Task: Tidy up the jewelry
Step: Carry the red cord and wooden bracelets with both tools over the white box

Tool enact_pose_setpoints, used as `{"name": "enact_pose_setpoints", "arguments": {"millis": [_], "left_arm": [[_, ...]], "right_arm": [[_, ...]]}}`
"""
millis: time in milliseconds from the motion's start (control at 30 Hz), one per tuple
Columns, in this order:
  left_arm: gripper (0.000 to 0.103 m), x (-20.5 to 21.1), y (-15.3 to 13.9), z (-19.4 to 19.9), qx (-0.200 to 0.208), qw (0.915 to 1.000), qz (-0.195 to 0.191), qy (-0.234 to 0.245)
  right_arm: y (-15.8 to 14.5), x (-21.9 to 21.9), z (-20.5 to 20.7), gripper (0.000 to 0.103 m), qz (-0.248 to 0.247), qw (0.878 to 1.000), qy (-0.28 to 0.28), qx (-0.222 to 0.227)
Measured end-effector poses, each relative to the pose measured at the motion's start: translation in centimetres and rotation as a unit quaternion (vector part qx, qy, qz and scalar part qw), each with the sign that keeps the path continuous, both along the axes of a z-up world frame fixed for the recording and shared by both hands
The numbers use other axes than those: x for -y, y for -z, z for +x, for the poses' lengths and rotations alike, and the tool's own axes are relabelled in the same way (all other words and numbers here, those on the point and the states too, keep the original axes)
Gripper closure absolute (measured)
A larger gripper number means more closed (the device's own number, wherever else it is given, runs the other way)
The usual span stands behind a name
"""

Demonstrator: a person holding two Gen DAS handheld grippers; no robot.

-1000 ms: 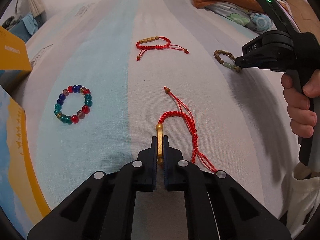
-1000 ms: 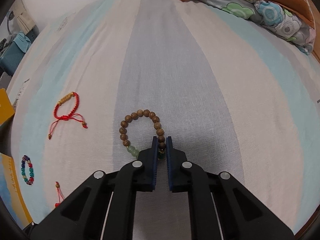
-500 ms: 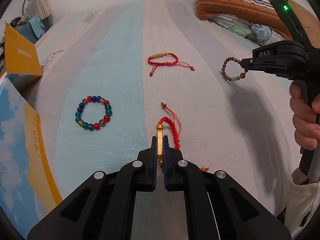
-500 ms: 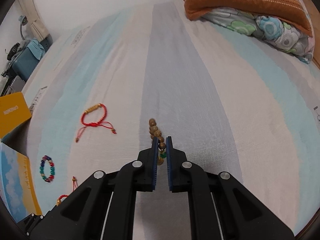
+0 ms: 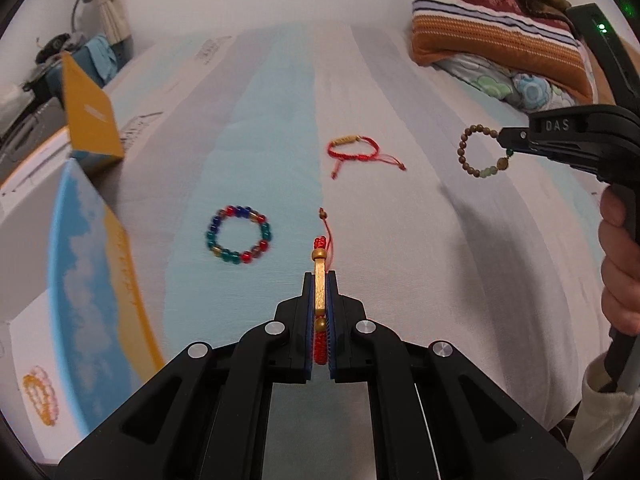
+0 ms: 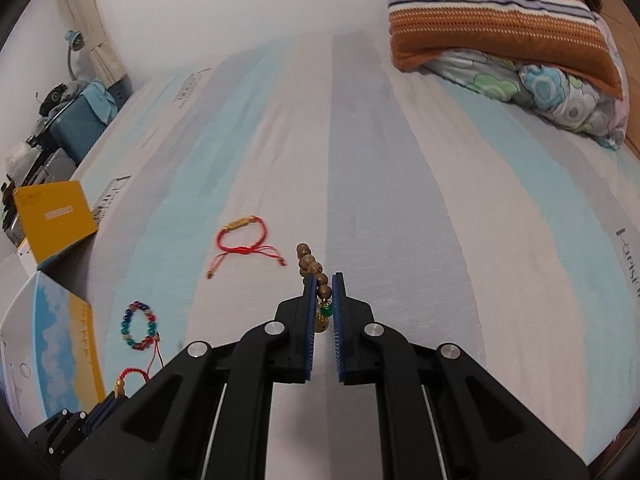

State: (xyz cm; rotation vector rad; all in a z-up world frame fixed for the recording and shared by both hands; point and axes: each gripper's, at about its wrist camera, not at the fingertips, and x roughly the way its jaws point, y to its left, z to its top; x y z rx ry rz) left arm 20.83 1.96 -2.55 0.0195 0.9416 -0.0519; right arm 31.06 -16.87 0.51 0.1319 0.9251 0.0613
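- The red braided cord bracelet with a gold tube (image 5: pixel 319 280) is partly hidden between the left gripper's (image 5: pixel 319 280) closed jaws; its loop hangs out of sight
- the multicoloured glass bead bracelet (image 5: pixel 239 235) is motion-blurred
- the open blue-and-yellow cardboard box (image 5: pixel 76 280) is blurred and cut by the frame's left edge
- small print on the striped bedsheet (image 6: pixel 440 160) is too small to read

I am over a bed (image 5: pixel 400 240) with a sheet in wide stripes of light blue, grey and cream. A ring of red, blue and green beads (image 5: pixel 239 235) lies flat on a blue stripe. Farther up, a red string bracelet (image 5: pixel 354 149) with a gold piece lies on a cream stripe, well apart from the bead ring. At the far right end, folded blankets (image 6: pixel 508 36) sit in a pile on the sheet.
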Motion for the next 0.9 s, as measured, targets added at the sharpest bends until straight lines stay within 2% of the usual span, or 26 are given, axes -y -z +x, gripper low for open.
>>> {"name": "enact_pose_setpoints", "arguments": {"millis": [333, 633, 900], "left_arm": [[0.099, -3.2, -2.9, -1.3, 0.015, 0.9981, 0.0, -0.059], [0.099, -5.6, -6.0, -2.7, 0.037, 0.9959, -0.008, -0.082], [0.099, -8.9, -9.4, -4.8, 0.064, 0.9907, -0.011, -0.12]], "right_arm": [[-2.7, -2.4, -2.6, 0.096, -0.007, 1.0, -0.026, 0.015], [-4.8, -5.2, -4.2, 0.096, -0.009, 0.998, -0.048, 0.027], [-7.0, -8.4, -6.2, 0.096, -0.007, 0.996, -0.073, 0.044]]}}
